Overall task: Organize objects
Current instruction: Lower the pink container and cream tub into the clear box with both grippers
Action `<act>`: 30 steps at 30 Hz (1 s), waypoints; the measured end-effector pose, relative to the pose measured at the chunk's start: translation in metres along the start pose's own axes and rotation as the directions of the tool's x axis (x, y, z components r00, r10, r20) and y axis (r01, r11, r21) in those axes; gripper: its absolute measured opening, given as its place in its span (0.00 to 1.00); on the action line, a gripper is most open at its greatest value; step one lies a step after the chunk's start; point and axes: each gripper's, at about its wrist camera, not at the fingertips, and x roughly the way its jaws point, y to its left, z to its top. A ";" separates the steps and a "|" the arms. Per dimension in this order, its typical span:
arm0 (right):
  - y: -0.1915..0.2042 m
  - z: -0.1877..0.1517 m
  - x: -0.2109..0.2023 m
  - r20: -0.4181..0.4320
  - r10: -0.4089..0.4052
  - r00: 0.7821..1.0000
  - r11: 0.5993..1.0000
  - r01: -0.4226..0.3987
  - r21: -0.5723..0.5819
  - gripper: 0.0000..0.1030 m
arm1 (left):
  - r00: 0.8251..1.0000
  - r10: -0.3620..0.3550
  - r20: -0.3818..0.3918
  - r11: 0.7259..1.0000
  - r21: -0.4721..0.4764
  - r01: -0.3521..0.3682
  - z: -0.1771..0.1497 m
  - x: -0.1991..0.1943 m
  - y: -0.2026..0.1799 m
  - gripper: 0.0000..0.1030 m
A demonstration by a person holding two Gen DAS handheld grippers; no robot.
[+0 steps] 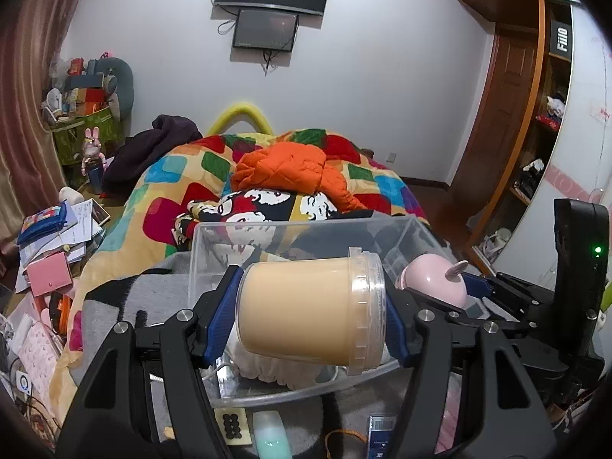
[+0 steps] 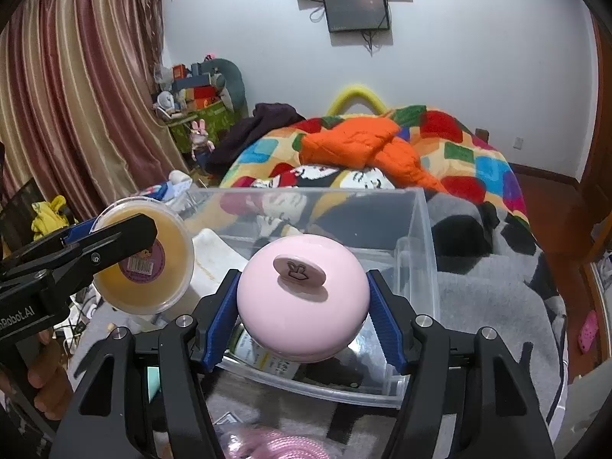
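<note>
The step in hand was judged to be the loading of the clear plastic bin (image 1: pixel 214 252): both items were held over its open top and neither had yet been set down. The left gripper (image 1: pixel 311 315) was seen closed on a jar of tan paste (image 1: pixel 302 311), held on its side, one blue pad against the base and the other against the lid (image 1: pixel 367 310). The right gripper (image 2: pixel 302 302) was seen clamped on a pink dome-shaped case (image 2: pixel 302 298), gripped at its two flanks, the rabbit-marked knob (image 2: pixel 299 269) lying between and above the fingers. The bin stood just ahead of and below both pairs of fingers, on a grey blanket (image 2: pixel 497 306). The next move was judged to call for each item to be lowered past the rim and into a free spot before the pads were parted. The bin's contents were largely hidden beneath the held items; only a white padded object (image 1: pixel 275 371) and a labelled container (image 2: pixel 264 359) were partly made out, and the label could not be read
</note>
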 end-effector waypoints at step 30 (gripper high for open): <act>0.004 0.003 0.038 -0.070 -0.095 0.993 0.994 0.091 -0.063 0.59 | 0.995 0.009 -0.099 1.000 -0.001 -0.009 -0.008 0.048 0.003 0.63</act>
